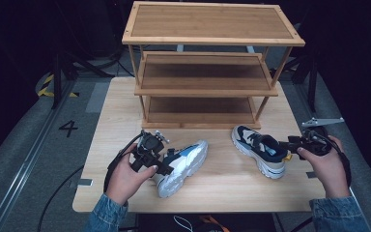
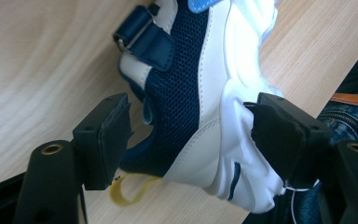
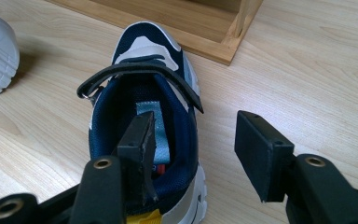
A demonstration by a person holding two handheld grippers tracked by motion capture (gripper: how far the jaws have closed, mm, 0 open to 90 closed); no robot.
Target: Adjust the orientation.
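1. My left gripper (image 1: 166, 162) sits near the tabletop's (image 1: 222, 183) front edge, jaws spread around the heel of the white-and-navy mesh sneaker (image 1: 183, 166) lying on its side.
2. My right gripper (image 1: 290, 143), near the right edge, is unclenched, one jaw inside the navy-and-white strap sneaker (image 1: 260, 149).

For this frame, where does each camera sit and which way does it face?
High view: above the person's side, facing forward and down on table, rack, both shoes; forearms, hands and grippers enter below.
Left gripper view: on the left gripper, facing the left shoe; jaws straddle its heel.
Right gripper view: on the right gripper, facing the right shoe; one jaw inside.
Shared: shoes, table.
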